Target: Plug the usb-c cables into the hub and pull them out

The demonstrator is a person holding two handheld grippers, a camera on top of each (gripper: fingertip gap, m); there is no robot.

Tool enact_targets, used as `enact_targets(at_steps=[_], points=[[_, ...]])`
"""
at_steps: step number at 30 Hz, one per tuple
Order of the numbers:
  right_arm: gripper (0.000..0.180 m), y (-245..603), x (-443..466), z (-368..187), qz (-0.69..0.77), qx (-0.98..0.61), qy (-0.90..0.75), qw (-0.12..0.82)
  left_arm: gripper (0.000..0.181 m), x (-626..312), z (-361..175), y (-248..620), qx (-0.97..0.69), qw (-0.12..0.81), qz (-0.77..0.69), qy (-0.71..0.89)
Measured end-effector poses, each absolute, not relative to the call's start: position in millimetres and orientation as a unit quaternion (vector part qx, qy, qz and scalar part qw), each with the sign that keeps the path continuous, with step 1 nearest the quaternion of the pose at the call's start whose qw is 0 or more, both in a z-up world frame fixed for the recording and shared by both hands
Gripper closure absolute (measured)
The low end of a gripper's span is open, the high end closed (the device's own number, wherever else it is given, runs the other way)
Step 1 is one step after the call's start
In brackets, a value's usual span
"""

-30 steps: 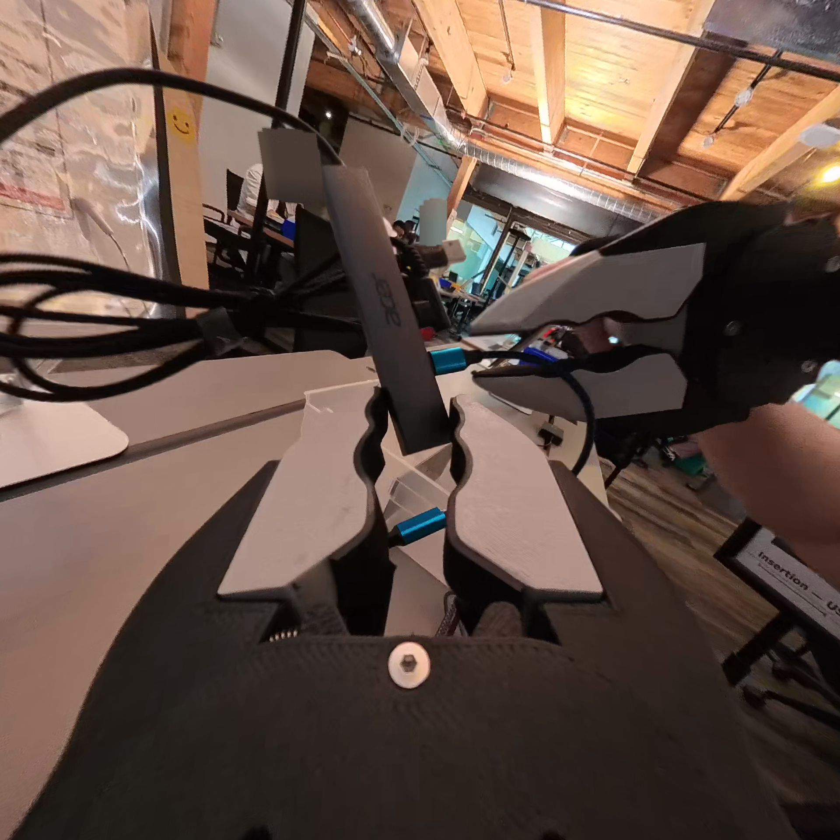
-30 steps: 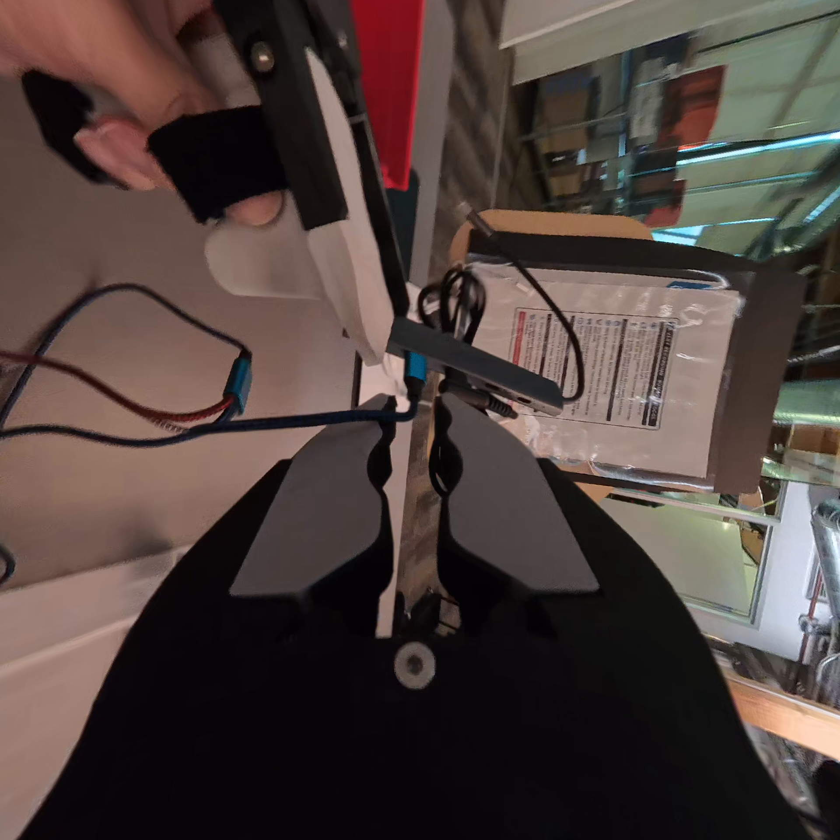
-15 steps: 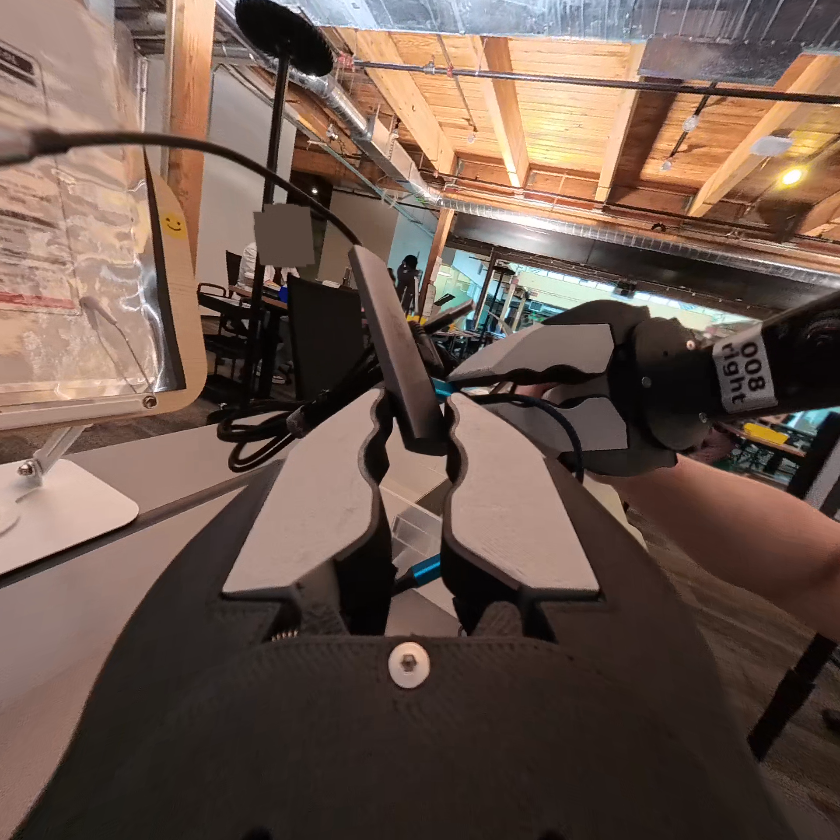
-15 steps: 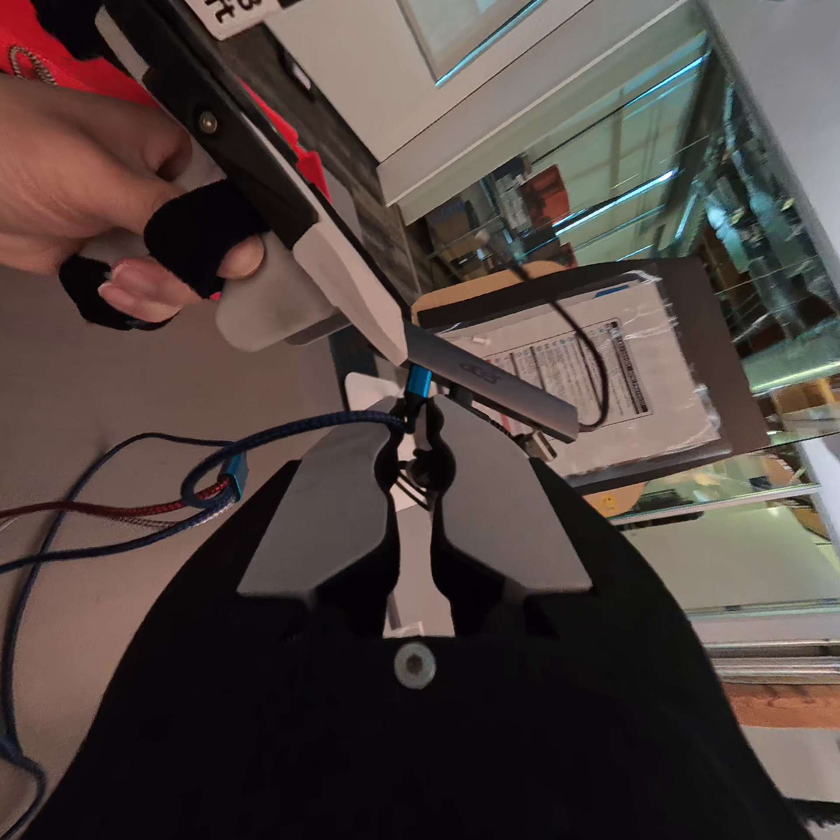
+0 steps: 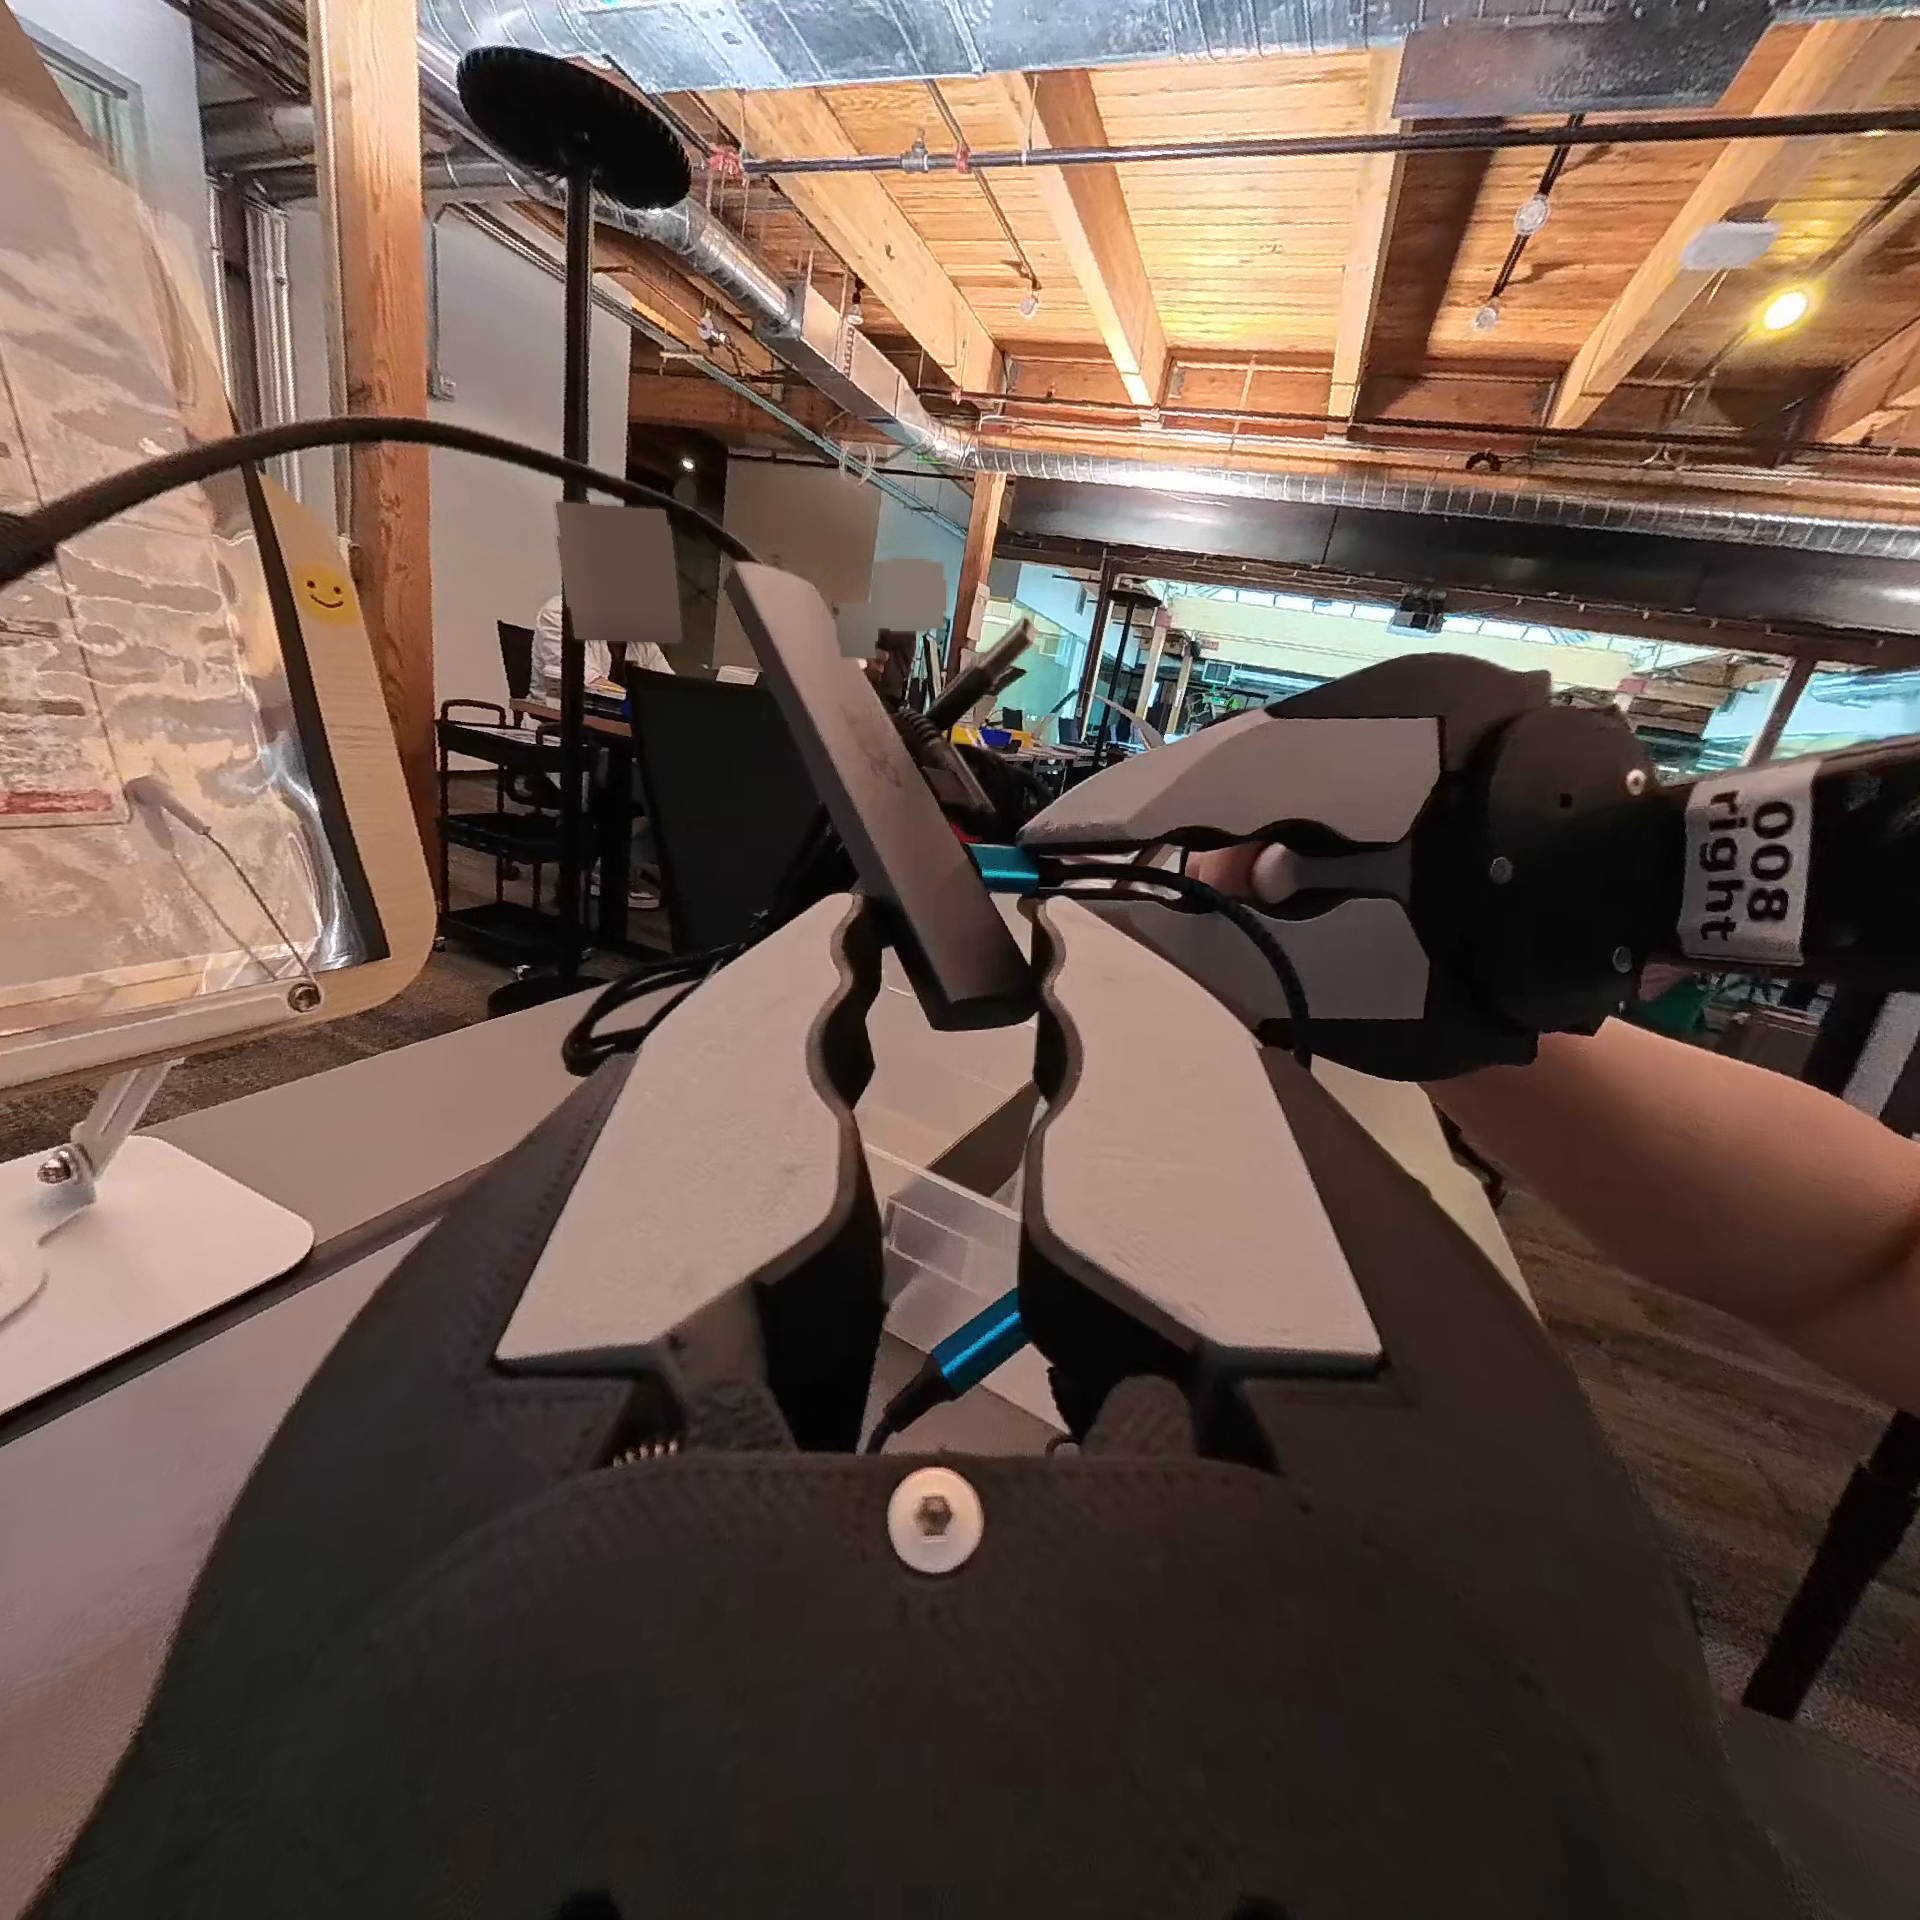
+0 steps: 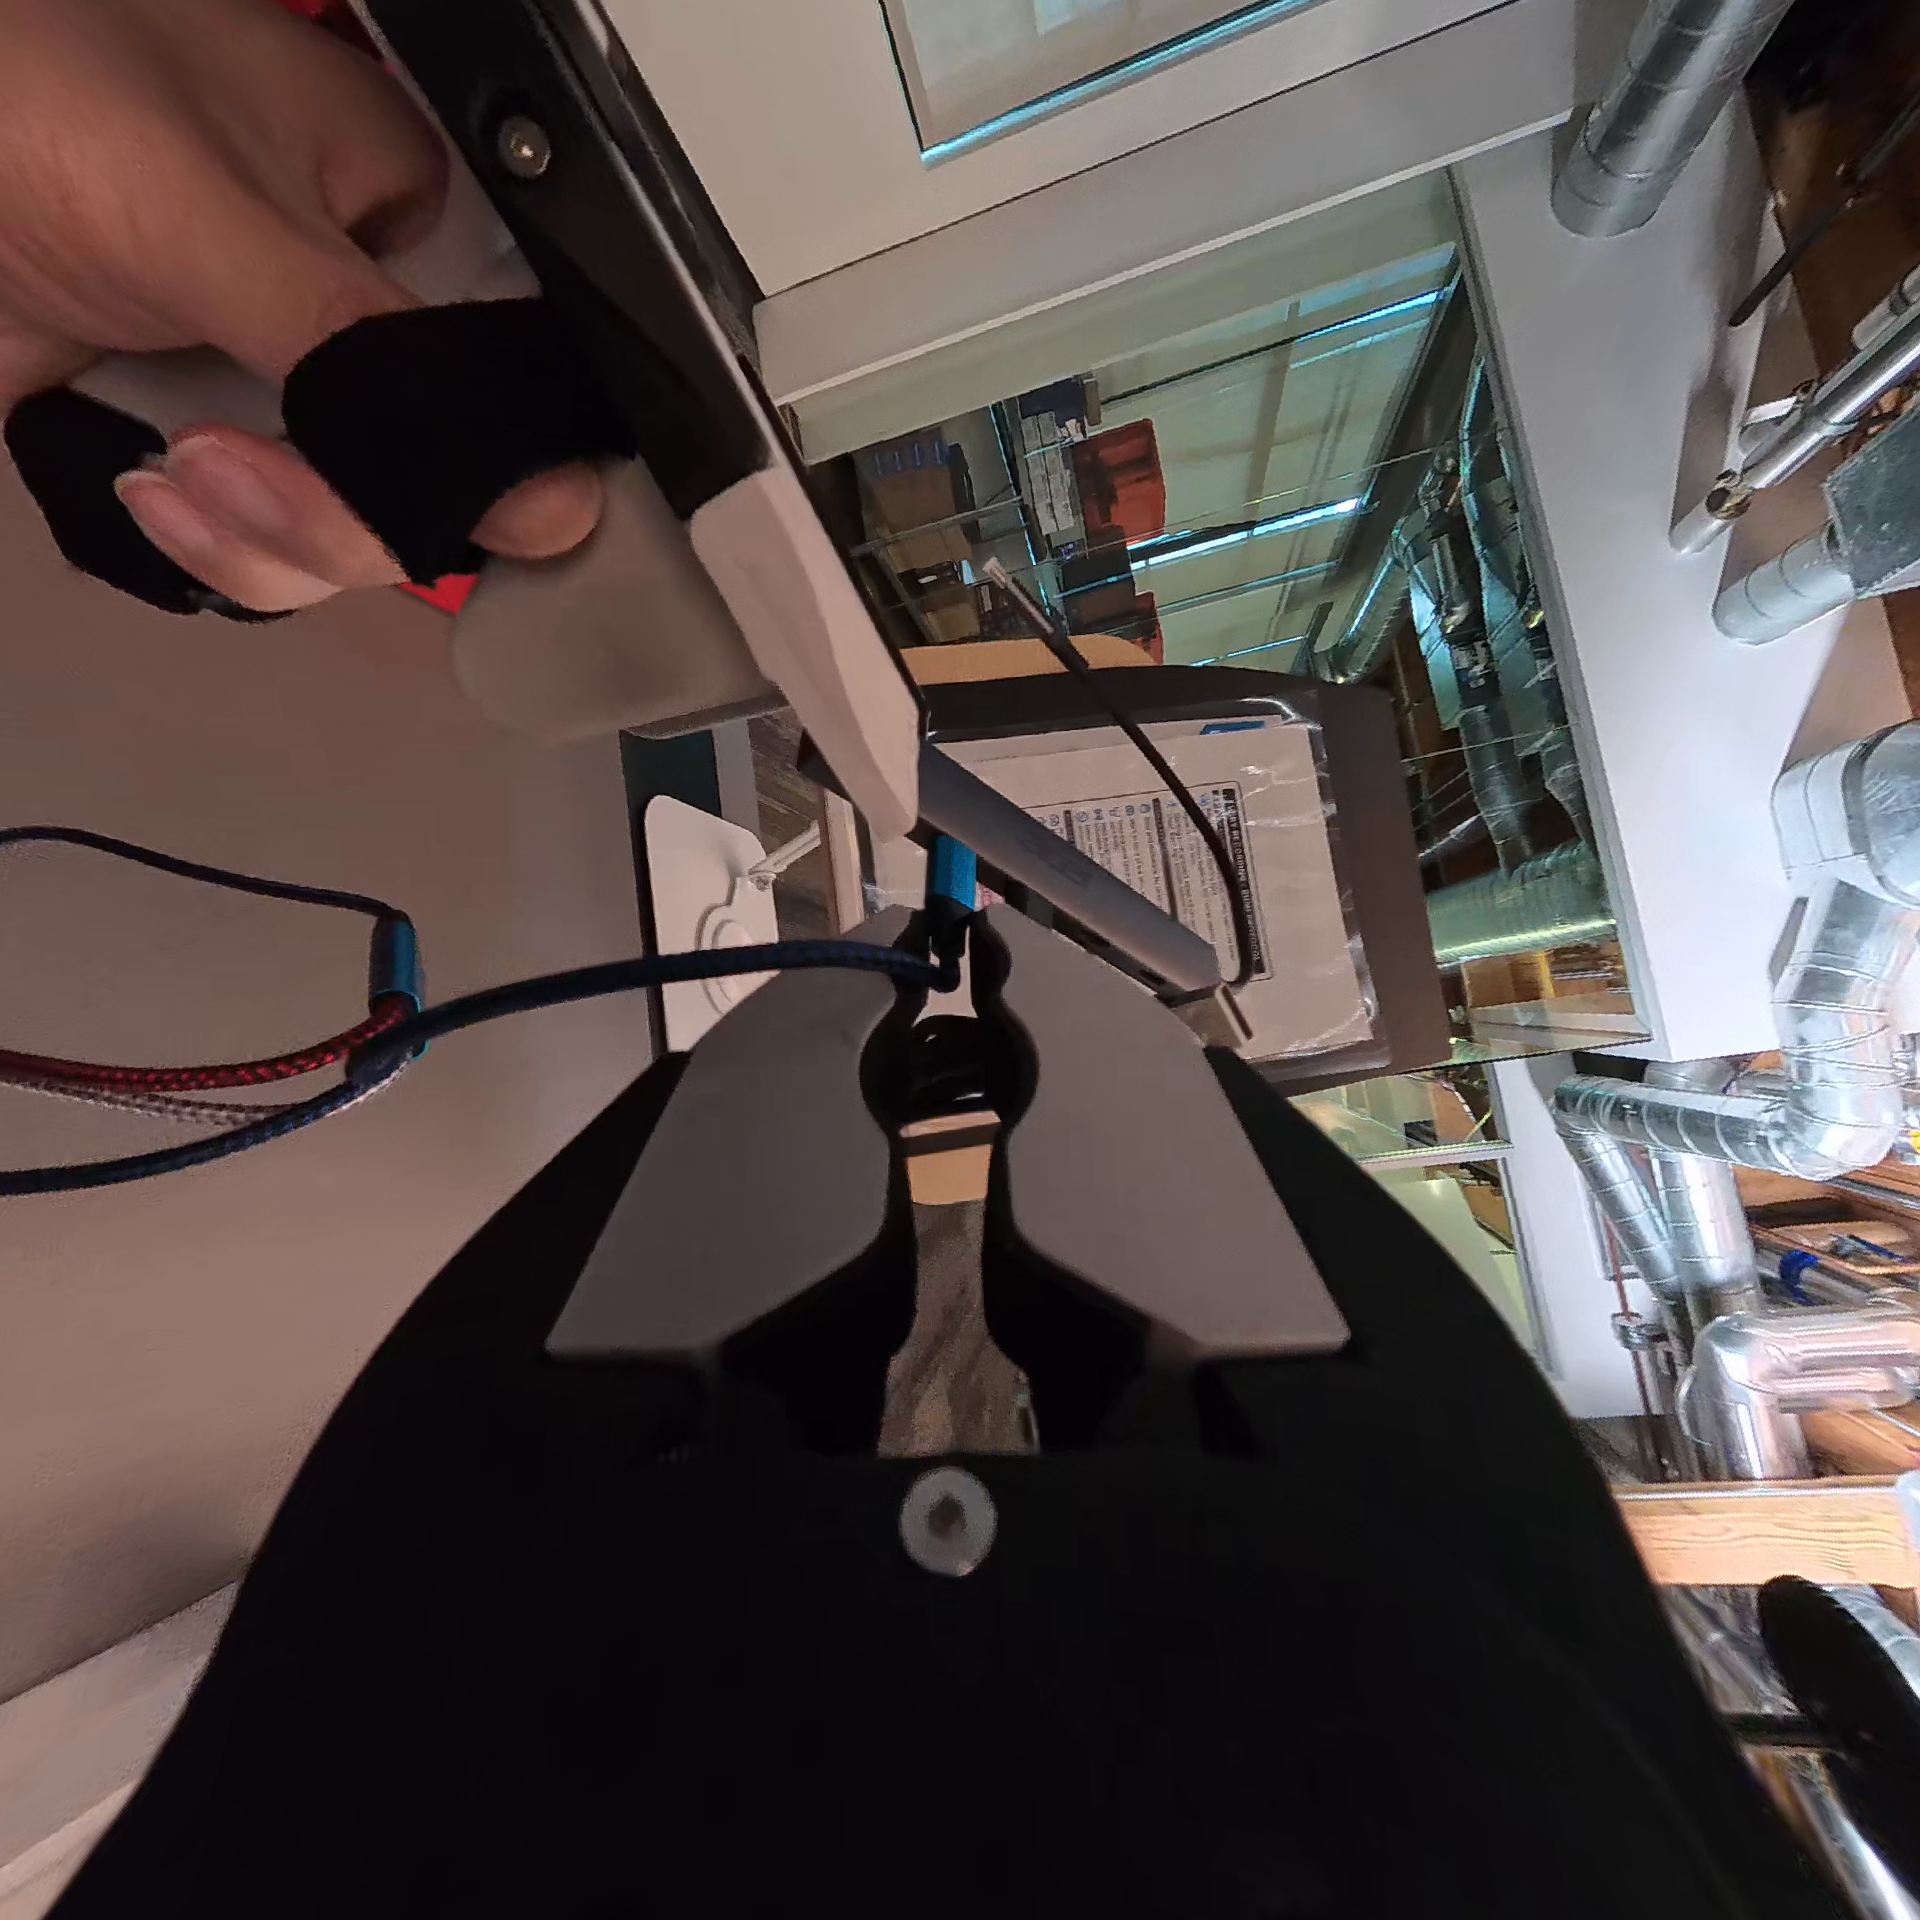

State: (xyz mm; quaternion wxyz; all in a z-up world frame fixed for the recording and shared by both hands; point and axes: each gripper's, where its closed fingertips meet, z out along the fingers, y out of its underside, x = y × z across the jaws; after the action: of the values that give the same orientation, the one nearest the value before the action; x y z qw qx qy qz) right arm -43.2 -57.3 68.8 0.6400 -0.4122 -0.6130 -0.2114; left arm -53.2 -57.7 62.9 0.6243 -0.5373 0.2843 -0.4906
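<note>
Low in the frame centre, the left gripper (image 5: 943, 961) pinches the light, stiff hub (image 5: 878, 800) by its bottom end, while beyond it the right gripper (image 6: 954, 961) nips the limp cable (image 6: 665, 977) behind its small blue plug (image 6: 952, 871), best gripped on that hard shell.

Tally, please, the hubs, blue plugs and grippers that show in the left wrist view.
hub: 1
blue plugs: 2, one at the hub, one lower down
grippers: 2, left gripper, right gripper
Total: 5
</note>
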Motion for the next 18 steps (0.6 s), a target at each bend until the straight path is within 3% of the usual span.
enact_targets(at_steps=[1,9,10,11,15,18], points=[[0.173,-58,-43,69,-0.215,-0.411,-0.613,0.640,0.154,-53,63,-58,-0.537,0.624,-0.491,0.285],[0.173,-65,-47,80,-0.259,-0.375,-0.609,0.649,0.147,-51,62,-60,-0.543,0.663,-0.411,0.312],[0.173,-66,-49,80,-0.271,-0.368,-0.615,0.642,0.152,-52,63,-59,-0.545,0.671,-0.399,0.307],[0.174,-67,-50,79,-0.282,-0.363,-0.623,0.633,0.178,-52,65,-62,-0.537,0.672,-0.404,0.312],[0.176,-58,-55,51,-0.297,-0.377,-0.652,0.587,0.181,-50,66,-68,-0.535,0.671,-0.415,0.302],[0.176,-51,-59,12,-0.223,-0.445,-0.656,0.567,0.181,-57,60,-53,-0.566,0.647,-0.423,0.287]])
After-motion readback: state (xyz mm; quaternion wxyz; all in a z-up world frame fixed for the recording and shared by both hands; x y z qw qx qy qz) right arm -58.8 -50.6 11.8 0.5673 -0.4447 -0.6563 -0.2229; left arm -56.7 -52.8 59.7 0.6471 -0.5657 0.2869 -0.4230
